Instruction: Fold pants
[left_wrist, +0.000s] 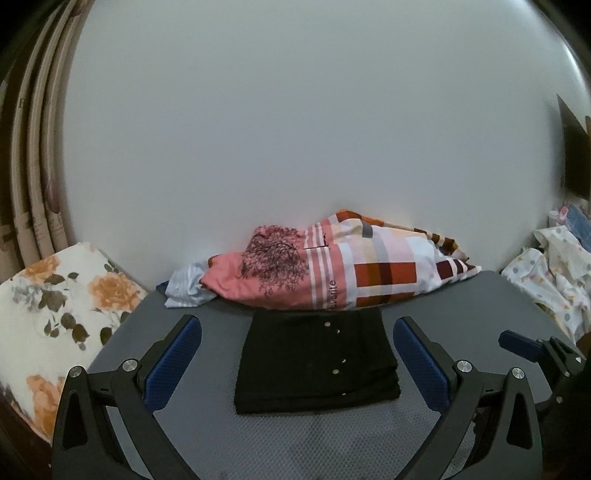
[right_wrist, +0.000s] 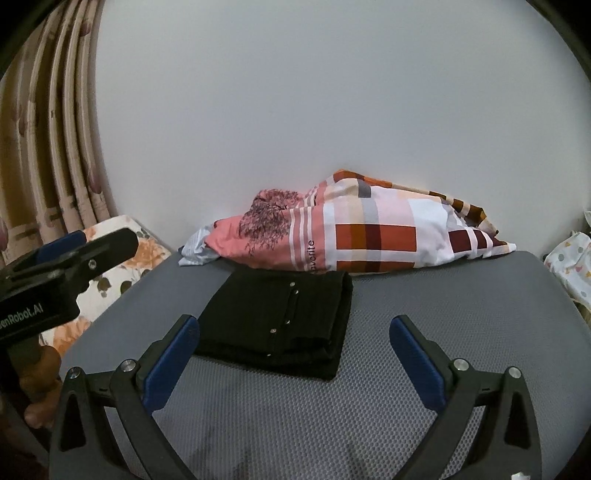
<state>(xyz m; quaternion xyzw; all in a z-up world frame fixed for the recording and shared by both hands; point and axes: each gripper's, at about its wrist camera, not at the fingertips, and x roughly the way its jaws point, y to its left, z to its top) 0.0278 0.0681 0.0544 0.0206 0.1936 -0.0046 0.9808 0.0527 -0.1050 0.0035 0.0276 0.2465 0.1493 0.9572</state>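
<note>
Folded pants (left_wrist: 317, 362) on the mat (left_wrist: 303, 439), pillow (left_wrist: 332, 269) just behind against the wall (left_wrist: 295, 129), cushion (left_wrist: 55, 314) left, crumpled cloth (left_wrist: 554, 280) right

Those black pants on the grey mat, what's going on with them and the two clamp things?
A person holds two hand-held grippers over a grey mesh mat. The black studded pants lie folded in a neat rectangle, touched by neither. The left gripper and the right gripper both hang open and empty. A patchwork pink-and-orange cloth bundle sits behind the pants by the wall.

Plain white wall (left_wrist: 295, 129), beige patterned curtain (right_wrist: 55, 147) at left, grey mesh surface (right_wrist: 406, 314), dim indoor light
</note>
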